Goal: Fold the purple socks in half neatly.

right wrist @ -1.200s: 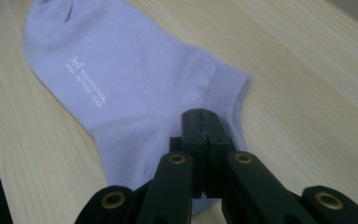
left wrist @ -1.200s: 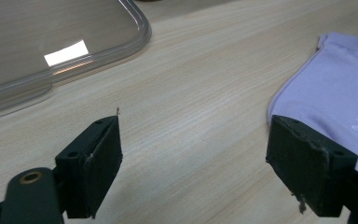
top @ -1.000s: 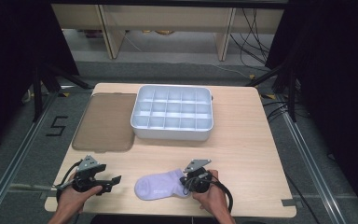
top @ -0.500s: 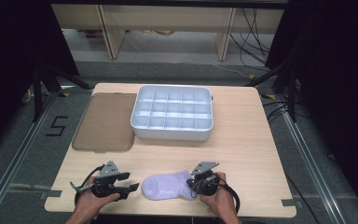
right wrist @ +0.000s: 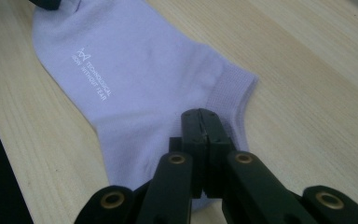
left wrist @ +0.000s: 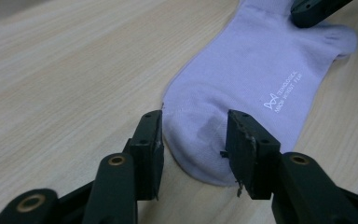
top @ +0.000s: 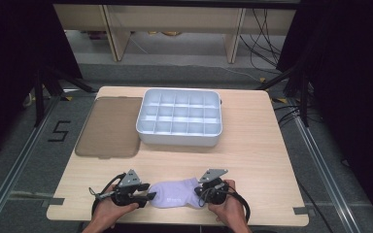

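The wooden tabletop (top: 252,160) carries everything here, seen from the high view with dark floor and cables around it. On its far half stands a white compartment tray (top: 179,118), a grid of small open cells. Just to the left of that tray lies a flat brown lid (top: 110,126), its long edge close beside the tray wall.

Near the front edge of the tabletop lies a pale lilac sock (top: 175,193), flat on the wood, between the two hands. In the left gripper view the sock (left wrist: 247,88) shows small white lettering, and its rounded toe end points toward the camera. In the right gripper view the ribbed cuff end of the sock (right wrist: 135,88) lies nearest.

The left tool (top: 148,196) sits at the sock's toe end. Its jaws have just been closing; in the left gripper view the left tool (left wrist: 193,140) stands partly spread with the toe of the sock between the pads, which do not yet press on the cloth.

The right tool (top: 201,194) is at the sock's other end. In the right gripper view the right tool (right wrist: 207,123) has its jaws pressed together over the cuff region; whether cloth is pinched between them I cannot tell.
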`<action>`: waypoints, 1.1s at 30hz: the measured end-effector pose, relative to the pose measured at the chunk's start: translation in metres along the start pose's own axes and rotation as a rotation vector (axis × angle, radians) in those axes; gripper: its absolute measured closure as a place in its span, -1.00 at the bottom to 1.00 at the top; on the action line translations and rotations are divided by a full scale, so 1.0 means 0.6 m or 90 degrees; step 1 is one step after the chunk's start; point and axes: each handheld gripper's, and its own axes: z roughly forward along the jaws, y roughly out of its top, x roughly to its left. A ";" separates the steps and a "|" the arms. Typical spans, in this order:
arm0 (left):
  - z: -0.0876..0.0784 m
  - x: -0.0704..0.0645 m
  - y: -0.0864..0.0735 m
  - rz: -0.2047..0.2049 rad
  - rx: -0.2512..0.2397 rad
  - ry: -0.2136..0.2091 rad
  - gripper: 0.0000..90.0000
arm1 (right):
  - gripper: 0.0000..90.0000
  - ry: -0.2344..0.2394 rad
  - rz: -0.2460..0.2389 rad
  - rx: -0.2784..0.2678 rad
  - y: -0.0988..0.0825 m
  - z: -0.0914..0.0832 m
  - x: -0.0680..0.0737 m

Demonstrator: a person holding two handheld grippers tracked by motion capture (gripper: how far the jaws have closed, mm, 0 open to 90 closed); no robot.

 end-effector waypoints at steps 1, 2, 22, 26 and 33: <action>0.004 -0.002 0.000 0.005 -0.003 0.008 0.25 | 1.00 -0.001 0.001 0.001 0.000 0.000 0.000; 0.005 -0.003 0.001 0.013 -0.002 0.005 0.28 | 1.00 -0.001 -0.002 0.000 0.000 0.000 0.000; -0.008 -0.006 0.012 0.049 -0.009 -0.031 0.81 | 0.97 0.047 -0.059 -0.037 0.031 0.009 0.064; -0.019 0.001 0.014 0.039 -0.035 -0.043 0.81 | 0.97 0.078 -0.074 -0.003 0.035 0.032 0.082; -0.041 0.004 0.022 0.018 -0.066 -0.077 0.81 | 0.97 0.093 -0.092 -0.015 0.050 0.055 0.110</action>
